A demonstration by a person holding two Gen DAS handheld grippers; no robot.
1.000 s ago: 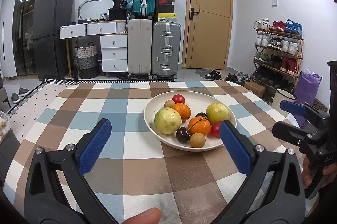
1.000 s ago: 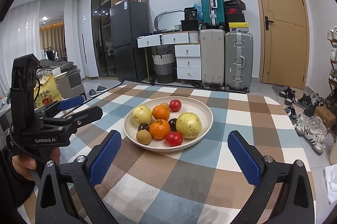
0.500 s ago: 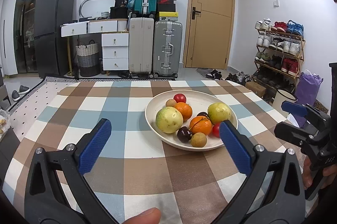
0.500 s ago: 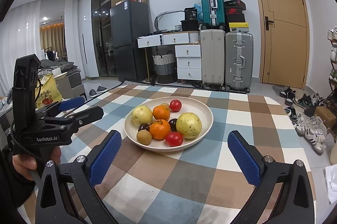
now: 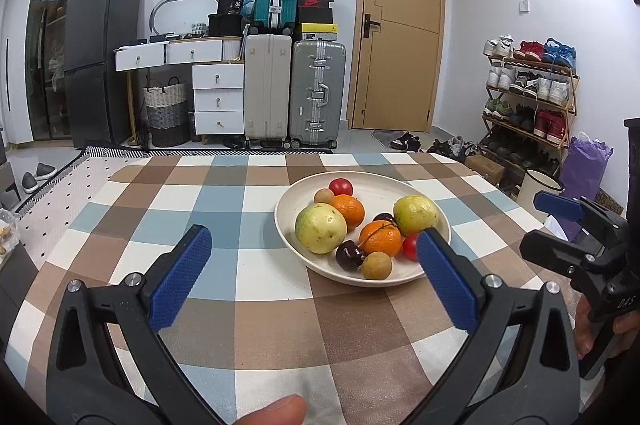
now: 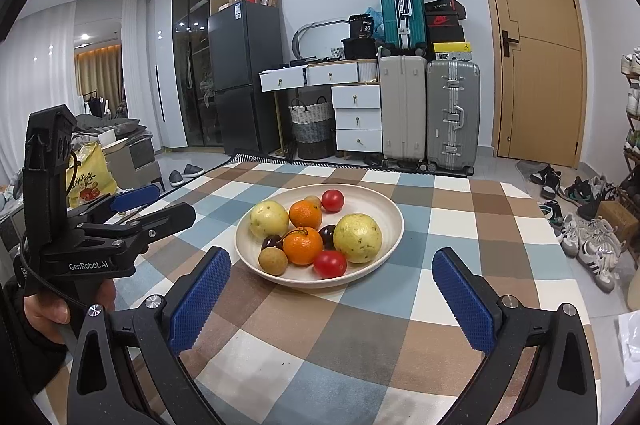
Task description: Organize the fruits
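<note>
A cream plate [image 5: 372, 185] [image 6: 384, 209] stands on the checked tablecloth [image 5: 224, 209] and holds several fruits: two yellow-green guavas [image 5: 320, 228] [image 6: 357, 238], two oranges [image 5: 380, 237] [image 6: 303, 245], red tomatoes [image 5: 340, 186] [image 6: 330, 263], dark cherries [image 5: 349, 255] and a brown longan [image 5: 376, 265] [image 6: 273, 260]. My left gripper [image 5: 312, 277] hovers open just short of the plate's near rim, nothing between its blue pads. My right gripper [image 6: 330, 299] is also open and empty, in front of the plate. Each gripper shows at the edge of the other's view.
Beyond the table's far edge stand suitcases [image 5: 294, 97], white drawers [image 5: 218, 99], a dark fridge [image 5: 100, 53] and a door [image 5: 400, 37]. A shoe rack [image 5: 528, 93] lines the right wall. A yellow bag [image 6: 86, 181] lies off the table's left side.
Both grippers have stayed open and almost still; the left view has drifted very slightly, the plate sitting a touch higher and further right in it.
</note>
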